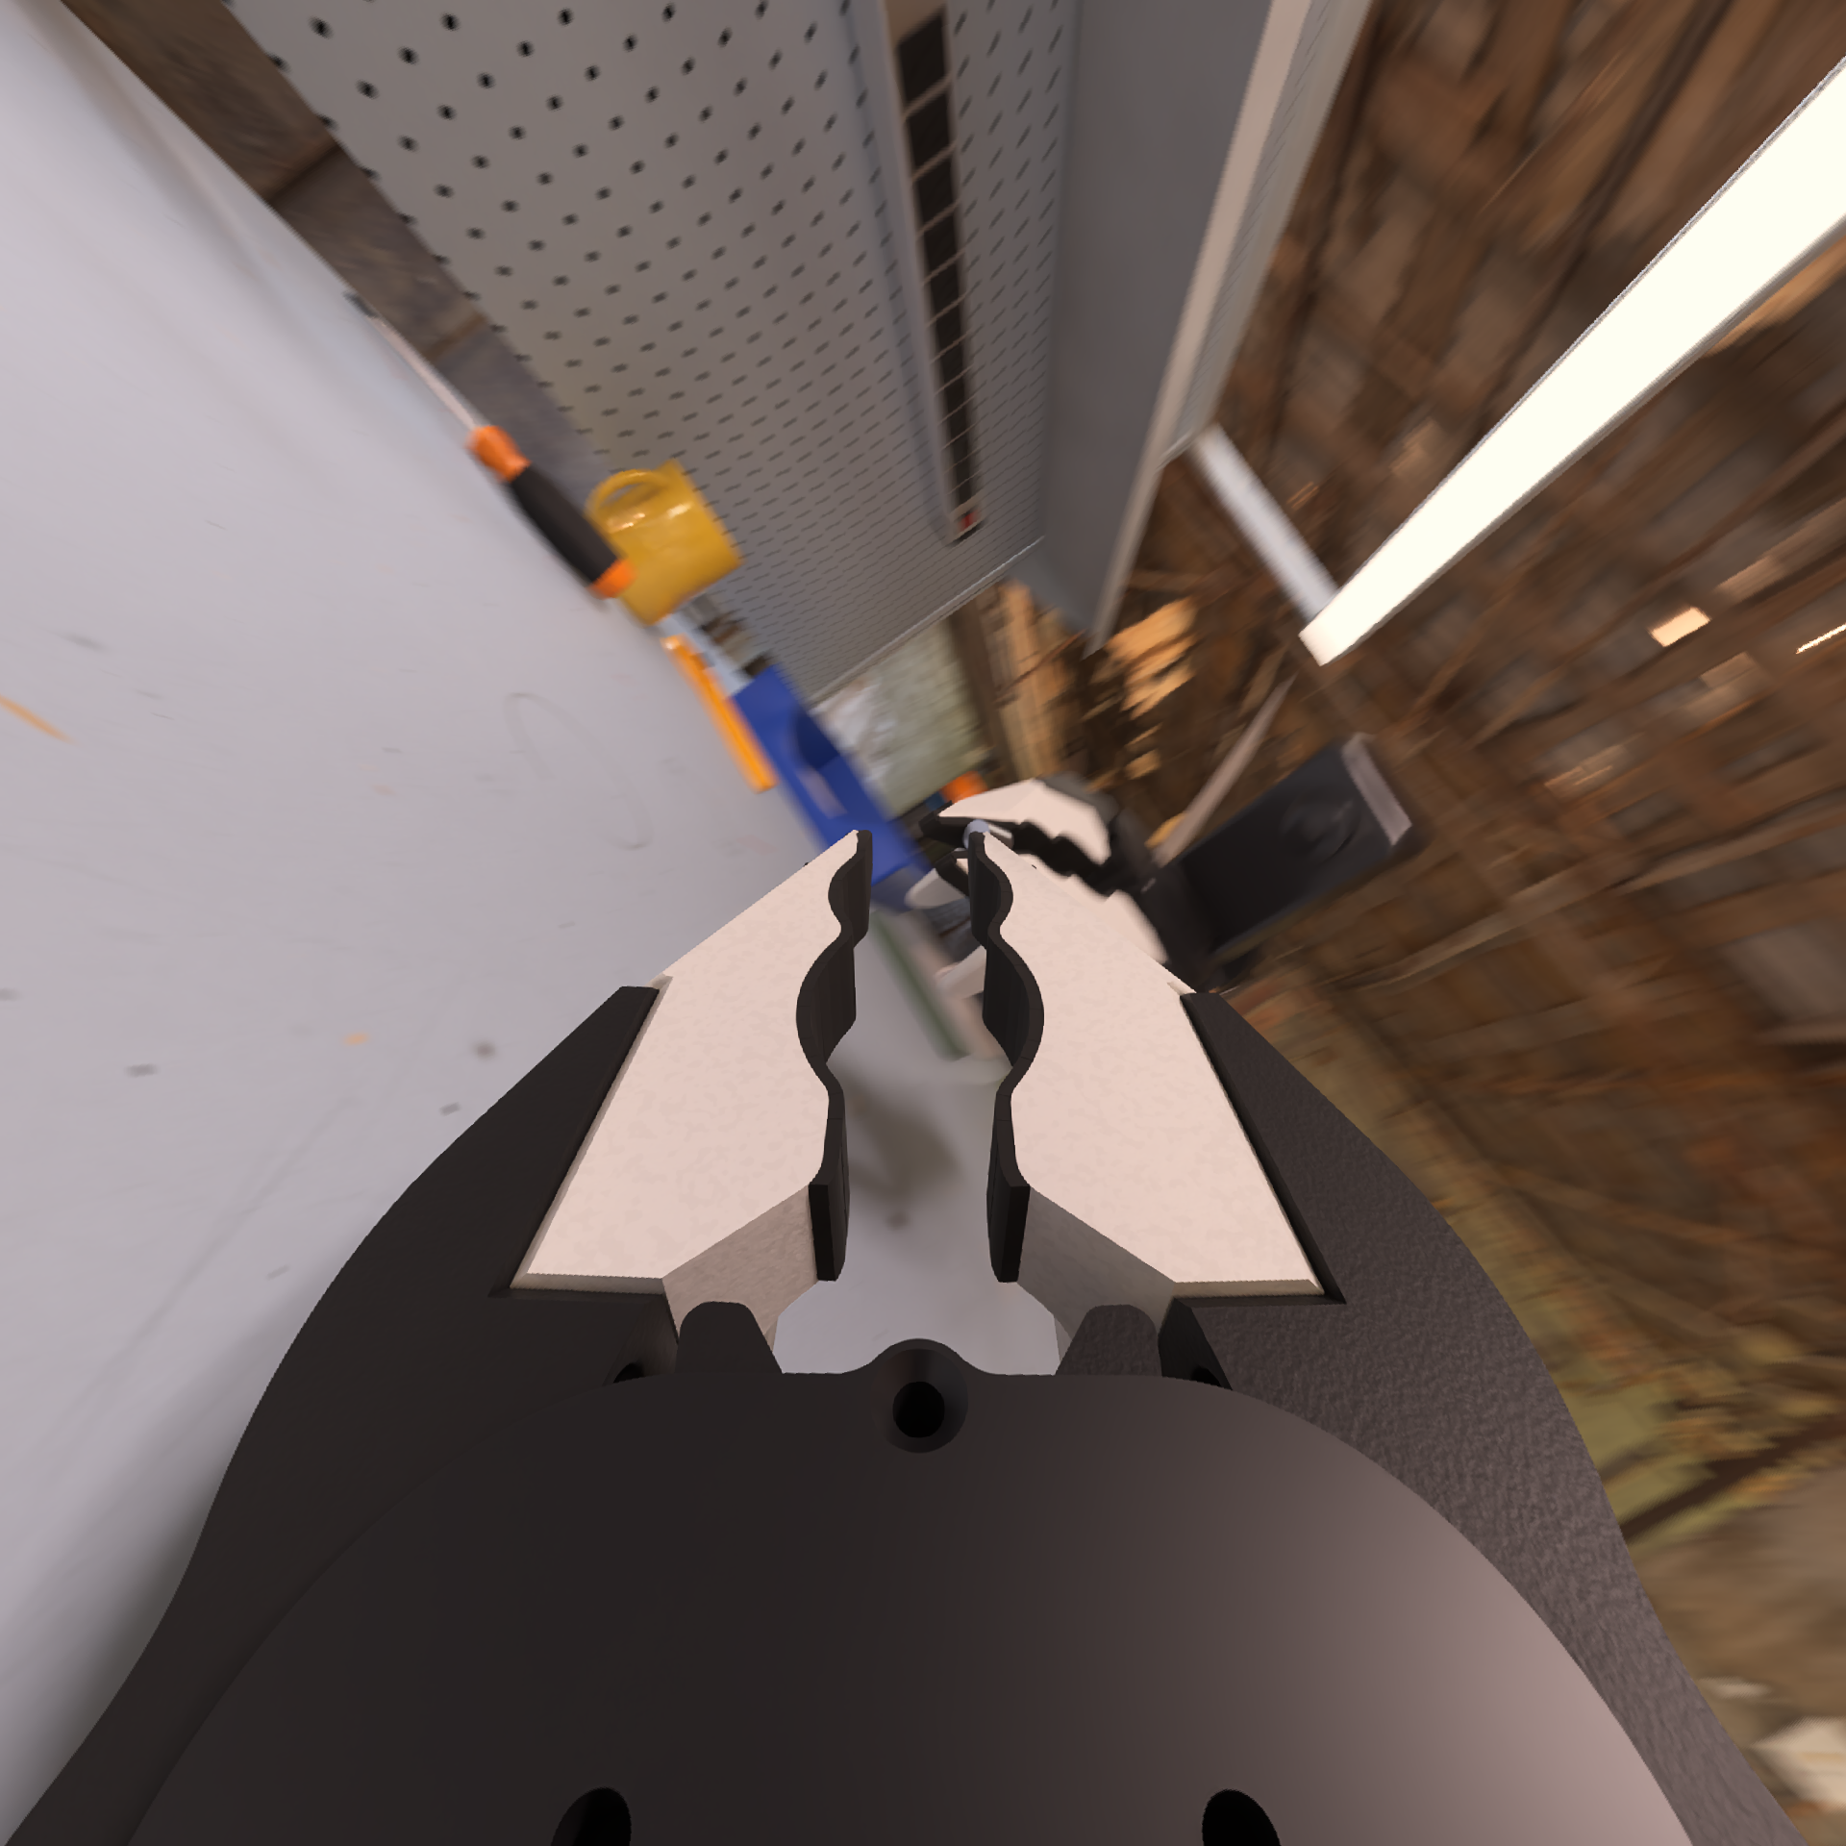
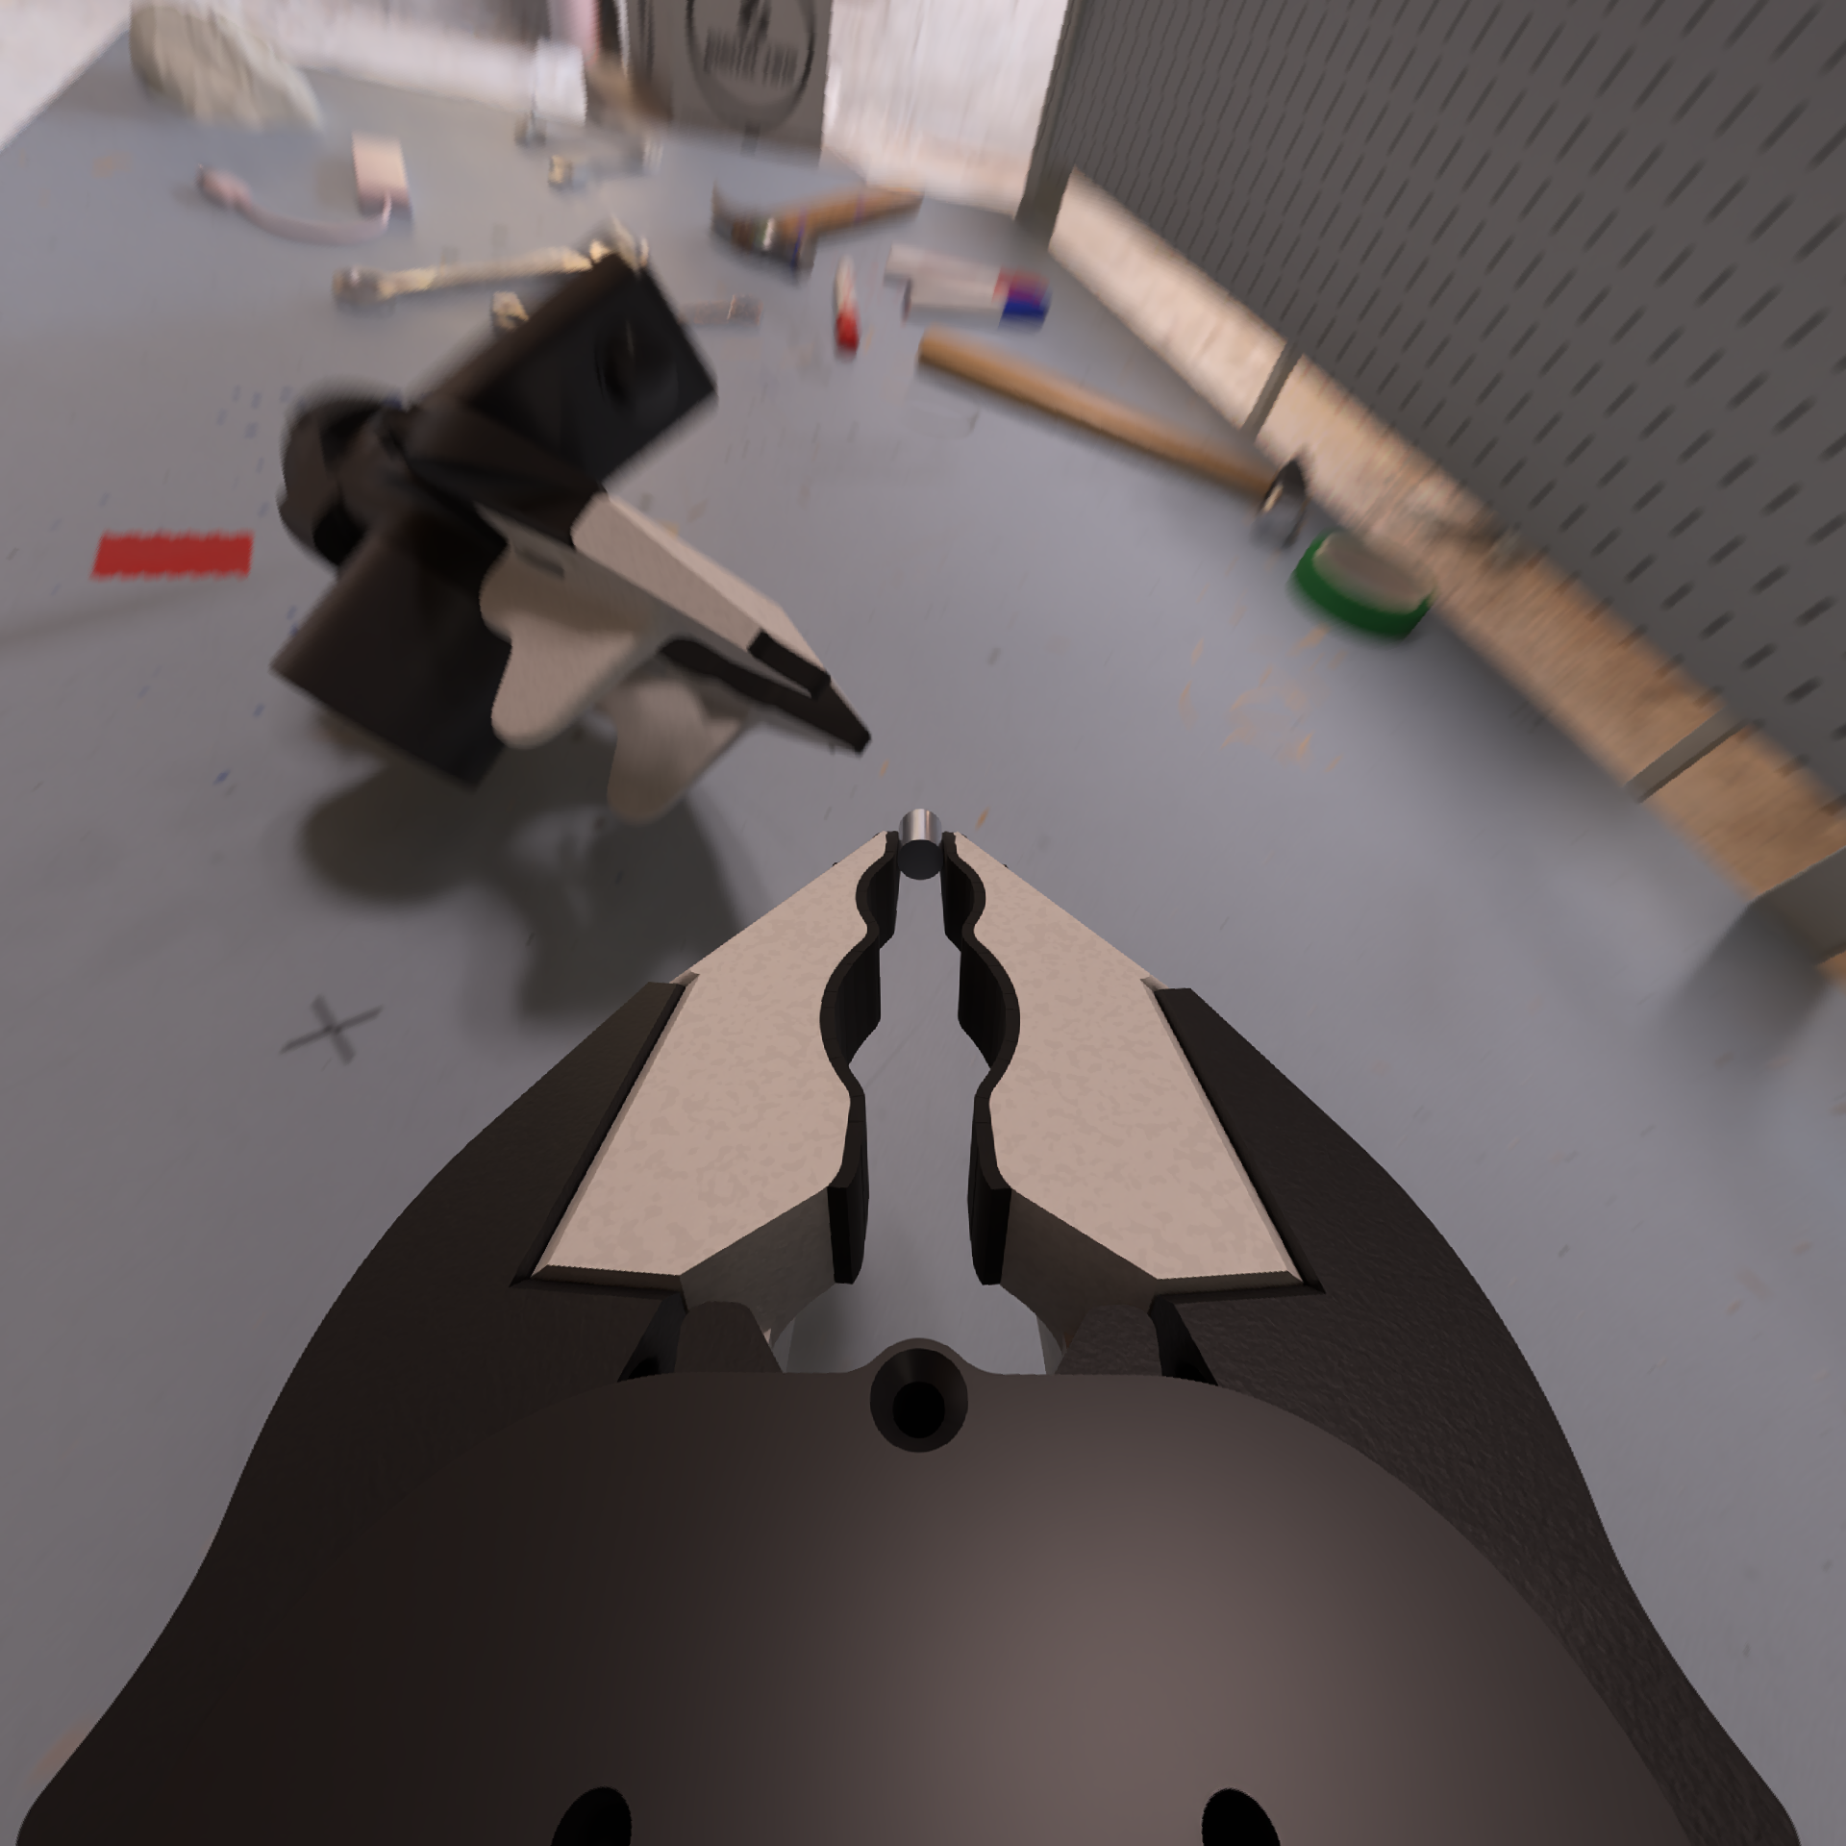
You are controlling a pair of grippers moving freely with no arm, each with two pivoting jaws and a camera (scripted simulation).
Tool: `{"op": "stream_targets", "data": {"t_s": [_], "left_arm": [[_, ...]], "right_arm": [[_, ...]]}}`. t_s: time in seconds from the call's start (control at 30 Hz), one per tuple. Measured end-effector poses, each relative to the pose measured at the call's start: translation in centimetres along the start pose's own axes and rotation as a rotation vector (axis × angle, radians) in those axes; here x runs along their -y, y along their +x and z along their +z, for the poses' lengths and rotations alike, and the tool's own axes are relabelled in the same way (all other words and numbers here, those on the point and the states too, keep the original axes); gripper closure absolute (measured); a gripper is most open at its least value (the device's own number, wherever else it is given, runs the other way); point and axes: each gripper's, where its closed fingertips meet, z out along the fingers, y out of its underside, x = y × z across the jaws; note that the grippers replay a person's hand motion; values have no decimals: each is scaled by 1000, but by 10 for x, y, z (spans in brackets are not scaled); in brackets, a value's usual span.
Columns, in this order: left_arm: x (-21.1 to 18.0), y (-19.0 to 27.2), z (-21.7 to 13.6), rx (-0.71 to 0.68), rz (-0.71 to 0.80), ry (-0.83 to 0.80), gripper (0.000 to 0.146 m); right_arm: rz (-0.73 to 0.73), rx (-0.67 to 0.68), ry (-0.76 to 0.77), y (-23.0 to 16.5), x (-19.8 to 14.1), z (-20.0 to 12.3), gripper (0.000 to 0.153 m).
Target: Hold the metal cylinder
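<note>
The right gripper (image 2: 919,847) pinches the metal cylinder (image 2: 919,844) at the very tips of its two fingers; the small grey piece sits between the dark pads, its rounded top poking just past the fingertips, above the grey bench top (image 2: 1299,899). Ahead and to the left of it, the left gripper (image 2: 849,734) hangs tilted over the bench, its fingers aimed toward the cylinder but apart from it, casting a shadow on the surface below. In its own view, the left gripper (image 1: 917,849) has its jaws parted with a clear gap and nothing between them; beyond its tips the right gripper (image 1: 1009,834) is small and partly hidden.

Open bench lies to the right of the held cylinder, up to the wooden strip (image 2: 1498,599) at the foot of the pegboard wall (image 2: 1498,250). A green tape roll (image 2: 1359,587) and a wooden-handled hammer (image 2: 1099,420) lie near that edge. Farther back sit a second hammer (image 2: 799,220), a wrench (image 2: 450,275) and blurred small parts. A red strip (image 2: 172,554) and a drawn cross (image 2: 332,1027) mark the left side.

The left wrist view shows a yellow mug (image 1: 664,539) beside an orange-and-black handle (image 1: 554,509), and a blue box (image 1: 819,769), all close to the pegboard (image 1: 649,250)
</note>
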Motion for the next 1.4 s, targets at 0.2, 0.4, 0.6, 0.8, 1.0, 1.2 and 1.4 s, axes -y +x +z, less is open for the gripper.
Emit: {"op": "stream_targets", "data": {"t_s": [0.2,0.4,0.6,0.8,1.0,1.2,1.4], "left_arm": [[-30,-23,-12,318,415,-286,127],[-49,-44,-19,434,531,-404,129],[-48,-51,-28,454,552,-411,128],[-48,-49,-29,413,531,-411,130],[-49,-48,-30,394,526,-416,132],[-49,-48,-30,387,518,-417,133],[-49,-47,-30,385,516,-418,134]], "right_arm": [[98,238,-407,-25,-45,2,145],[24,303,-672,-36,-62,12,145],[-22,352,-831,-37,-67,17,145],[-40,386,-915,-38,-69,19,145],[-54,393,-962,-38,-69,22,145],[-43,401,-1000,-38,-68,24,145],[-44,403,-1032,-38,-68,24,145]]}}
